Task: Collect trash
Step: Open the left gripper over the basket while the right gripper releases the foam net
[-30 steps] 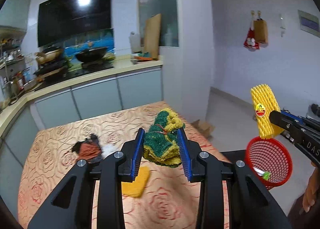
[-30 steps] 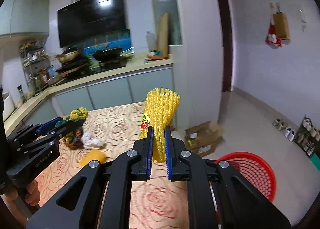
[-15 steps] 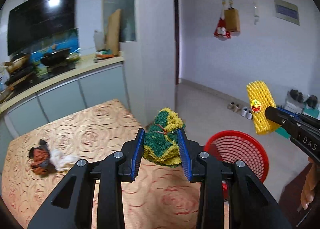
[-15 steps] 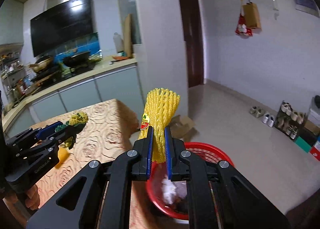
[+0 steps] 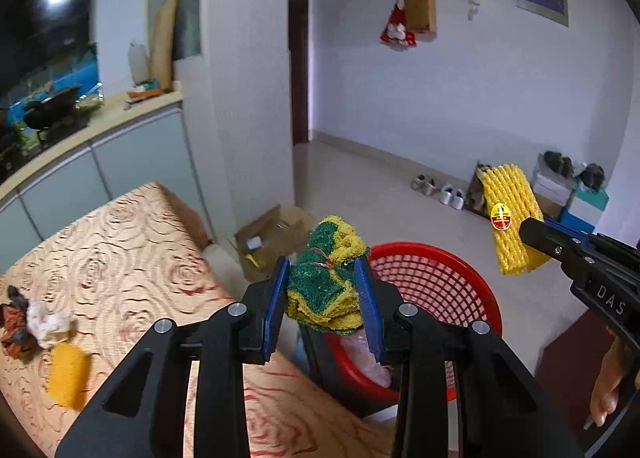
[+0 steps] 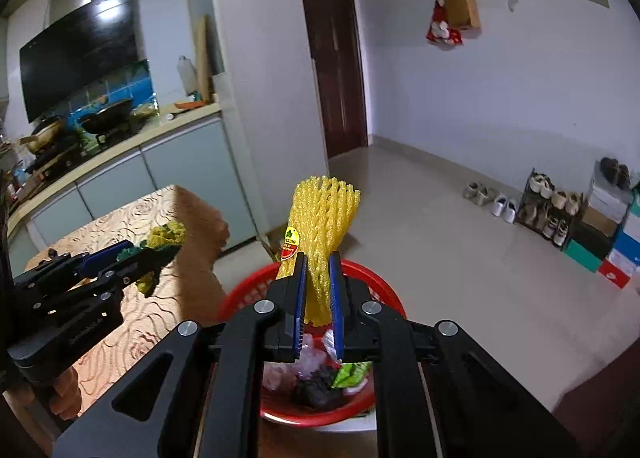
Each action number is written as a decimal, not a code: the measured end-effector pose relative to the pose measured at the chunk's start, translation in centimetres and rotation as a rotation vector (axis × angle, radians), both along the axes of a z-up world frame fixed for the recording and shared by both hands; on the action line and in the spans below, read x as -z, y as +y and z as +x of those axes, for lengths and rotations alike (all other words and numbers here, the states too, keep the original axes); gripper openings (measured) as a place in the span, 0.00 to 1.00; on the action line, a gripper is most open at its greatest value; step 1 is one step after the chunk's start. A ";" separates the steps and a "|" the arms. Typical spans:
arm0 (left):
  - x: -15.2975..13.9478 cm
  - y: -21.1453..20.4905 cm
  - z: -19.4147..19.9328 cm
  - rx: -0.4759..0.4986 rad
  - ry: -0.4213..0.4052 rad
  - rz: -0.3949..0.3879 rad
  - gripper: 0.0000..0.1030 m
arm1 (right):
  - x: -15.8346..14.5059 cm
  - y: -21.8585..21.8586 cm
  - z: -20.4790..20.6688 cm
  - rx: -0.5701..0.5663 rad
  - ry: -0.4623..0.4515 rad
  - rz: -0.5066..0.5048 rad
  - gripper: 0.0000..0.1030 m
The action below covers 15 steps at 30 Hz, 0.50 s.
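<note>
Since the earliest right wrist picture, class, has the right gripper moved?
Yes. The right gripper with its foam net has swung off the table to over the red basket.

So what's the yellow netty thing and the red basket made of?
The yellow net sleeve looks like soft foam plastic: puffy matte strands in an open mesh. The red basket looks like hard moulded plastic, slightly shiny, with a regular grid of holes.
</note>
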<state>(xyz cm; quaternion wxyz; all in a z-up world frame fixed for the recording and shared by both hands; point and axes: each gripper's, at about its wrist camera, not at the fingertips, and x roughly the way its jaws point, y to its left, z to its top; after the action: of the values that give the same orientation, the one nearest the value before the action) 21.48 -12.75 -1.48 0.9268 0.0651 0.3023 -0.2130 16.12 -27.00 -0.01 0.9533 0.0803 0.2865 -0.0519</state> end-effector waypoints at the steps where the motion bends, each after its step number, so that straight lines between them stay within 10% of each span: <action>1: 0.4 -0.6 0.3 0.012 0.012 0.005 0.32 | 0.4 -0.2 0.2 0.003 0.012 0.002 0.11; 15: 6.2 -4.2 4.0 0.091 0.161 0.051 0.34 | 6.5 -1.6 4.3 -0.001 0.222 0.045 0.11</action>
<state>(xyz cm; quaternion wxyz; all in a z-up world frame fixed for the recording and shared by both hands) 25.43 -16.99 -7.64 0.8870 0.0850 0.3778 -0.2516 20.44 -28.55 -6.49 0.9137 0.0956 0.3913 -0.0537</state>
